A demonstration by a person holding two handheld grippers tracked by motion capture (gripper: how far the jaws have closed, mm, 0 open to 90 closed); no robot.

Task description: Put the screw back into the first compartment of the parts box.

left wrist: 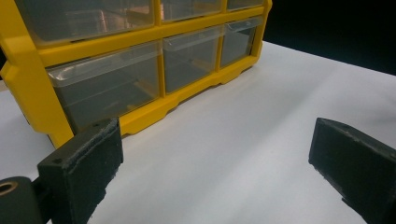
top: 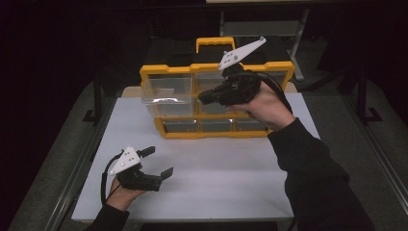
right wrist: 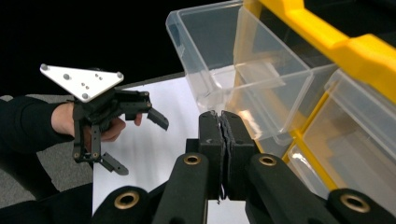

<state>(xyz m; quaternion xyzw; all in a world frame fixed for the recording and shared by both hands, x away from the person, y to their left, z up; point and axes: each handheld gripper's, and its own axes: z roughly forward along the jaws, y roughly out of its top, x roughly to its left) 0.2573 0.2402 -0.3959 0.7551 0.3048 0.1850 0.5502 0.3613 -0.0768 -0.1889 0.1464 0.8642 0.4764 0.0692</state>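
- Right gripper (top: 204, 97) is hovering in front of the yellow organizer (top: 168, 70), level with its upper row, raised off the table (top: 202, 163).
- Its fingers (right wrist: 212, 140) are pressing flat together, pad against pad, in the right gripper view; nothing is sitting between them.
- The fingertips are pointing at the clear drawer (top: 168, 91), which is sticking out of the upper left bay. From the right gripper view the tips are lying just below and beside the drawer's lower front corner; whether they are touching the plastic, I cannot tell.
- The drawer is showing bare see-through walls and a small front lip, and is tilting slightly forward out of the frame.
- Left gripper (top: 158, 161) is resting low near the front left of the table, well apart from the organizer, in the person's left hand (top: 126, 195).
- Its fingers (left wrist: 84, 168) are standing wide apart, with bare white table between them; they are holding and touching nothing.
- The left gripper view is looking across the table at the organizer's lower row of clear drawers (left wrist: 187, 60), all pushed in.
- The organizer is standing upright at the far middle of the table, its handle (top: 215, 43) on top.
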